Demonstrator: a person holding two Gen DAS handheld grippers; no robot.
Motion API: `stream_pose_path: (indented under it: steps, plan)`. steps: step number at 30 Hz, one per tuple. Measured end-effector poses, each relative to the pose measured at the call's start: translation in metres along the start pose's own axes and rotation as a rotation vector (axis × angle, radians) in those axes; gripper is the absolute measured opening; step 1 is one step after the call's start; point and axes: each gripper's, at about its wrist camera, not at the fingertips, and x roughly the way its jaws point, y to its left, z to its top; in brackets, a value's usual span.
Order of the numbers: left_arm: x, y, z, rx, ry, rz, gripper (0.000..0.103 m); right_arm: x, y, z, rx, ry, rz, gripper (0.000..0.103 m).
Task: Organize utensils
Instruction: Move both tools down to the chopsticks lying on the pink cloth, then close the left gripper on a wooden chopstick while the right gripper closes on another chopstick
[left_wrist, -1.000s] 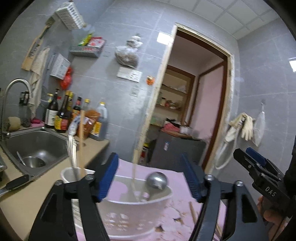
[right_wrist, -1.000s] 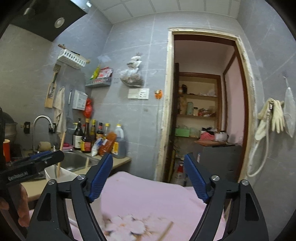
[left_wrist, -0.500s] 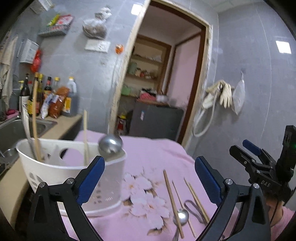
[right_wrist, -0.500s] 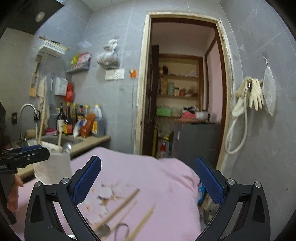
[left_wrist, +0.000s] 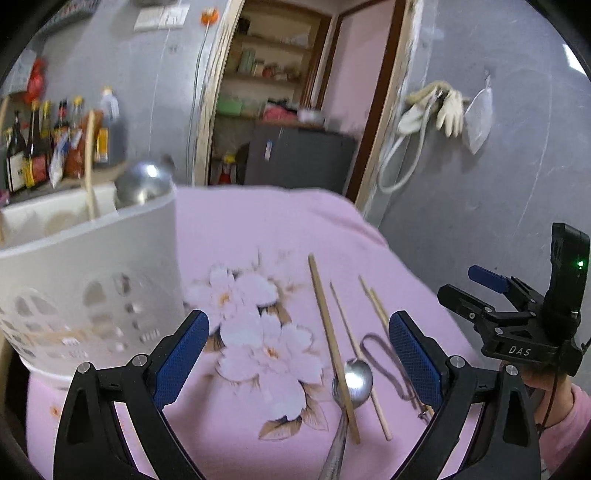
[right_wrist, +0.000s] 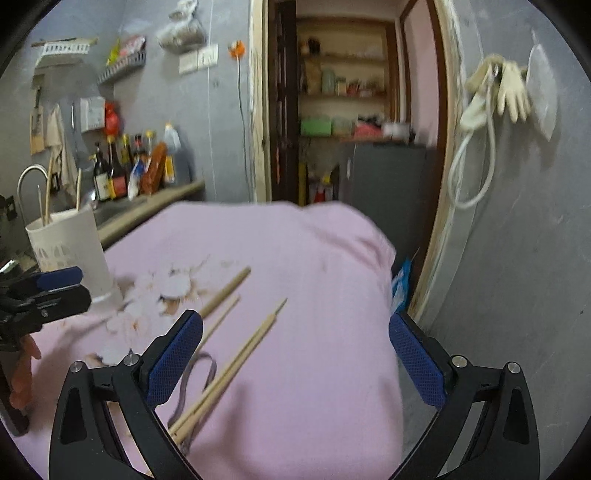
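1. Utensils lie loose on the pink flowered cloth (left_wrist: 258, 229) over the bench: a metal spoon (left_wrist: 352, 376), bowl up, with a thick chopstick (left_wrist: 332, 339) crossing its neck.
2. Just right of the spoon, thinner chopsticks (left_wrist: 373, 302) run roughly parallel, and a dark band loop (left_wrist: 384, 354) rests against them.
3. White perforated utensil holder (left_wrist: 88, 280) stands at the left of the cloth, well apart from the loose pieces; a ladle bowl (left_wrist: 144, 181) and a wooden stick (left_wrist: 89, 173) poke out of it.
4. Left tool (left_wrist: 299, 358) hangs above the cloth, fingers spread wide, nothing between the blue pads (left_wrist: 181, 354).
5. Right tool (right_wrist: 295, 365) is likewise spread and empty, above a chopstick pair (right_wrist: 236, 365) that slants toward its left finger.
6. From the left camera, the right tool sits off at the cloth's right edge, a pink-sleeved hand (left_wrist: 550, 391) behind it.
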Motion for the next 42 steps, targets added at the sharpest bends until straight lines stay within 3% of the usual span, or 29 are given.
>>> stream_pose_path:
  steps: [8,12,22,32,34,42]
  plan:
    - [0.031,0.007,0.005,-0.063,0.144,-0.021,0.093,0.029,-0.006,-0.002,0.029,0.182,0.104,0.054]
    - [0.045,0.007,0.012,-0.05,0.201,-0.038,0.073,0.04,-0.005,-0.002,0.036,0.242,0.146,0.042]
    - [0.087,0.011,0.026,-0.068,0.322,-0.09,0.04,0.063,0.002,0.001,0.034,0.341,0.165,0.027]
    - [0.116,0.017,0.041,-0.085,0.39,-0.075,0.018,0.08,0.002,0.012,0.07,0.43,0.189,0.019]
    - [0.115,0.017,0.041,-0.076,0.403,-0.06,0.007,0.08,0.002,0.012,0.08,0.443,0.194,0.013]
    - [0.094,0.013,0.029,-0.084,0.411,0.03,0.005,0.082,0.005,0.015,0.07,0.521,0.212,0.011]
